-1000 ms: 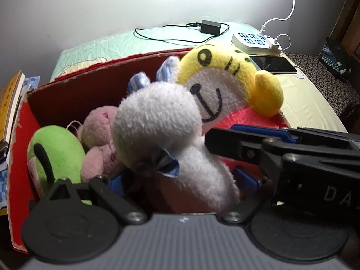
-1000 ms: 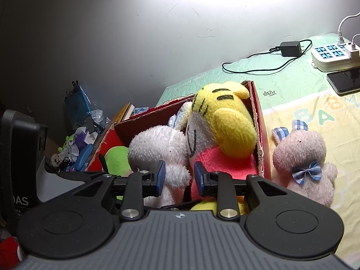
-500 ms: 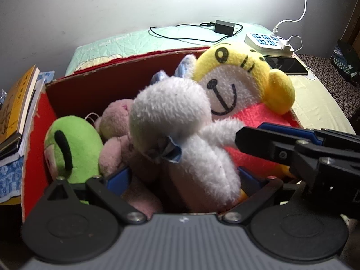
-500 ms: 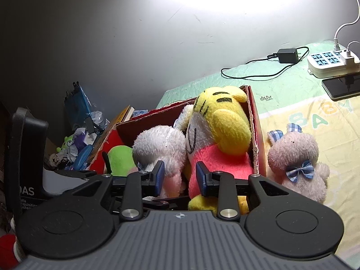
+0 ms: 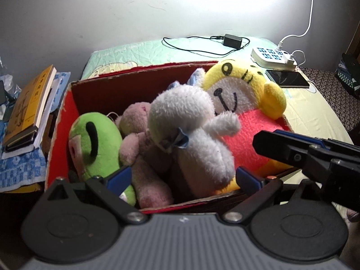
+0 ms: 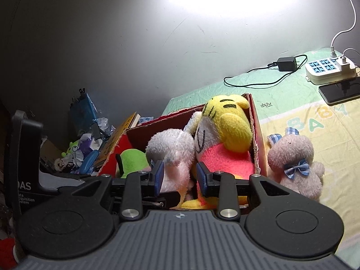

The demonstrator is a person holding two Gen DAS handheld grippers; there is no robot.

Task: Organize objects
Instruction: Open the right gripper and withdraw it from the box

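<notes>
The bed, covered in a green and yellow quilt, carries a red cardboard box at its left end, against a pile of books. Four plush toys fill the box. The yellow tiger plush lies at the right end, head toward the far wall. The white plush lies across the middle, the pink plush beneath it, the green plush at the left end. One pink bear with a blue bow sits outside, just beside the box's right wall. A power strip, phone and black adapter lie at the far right.

The left gripper hangs over the box's near edge, jaws wide, holding nothing. The right gripper is opening, its narrow gap empty of any grip.
</notes>
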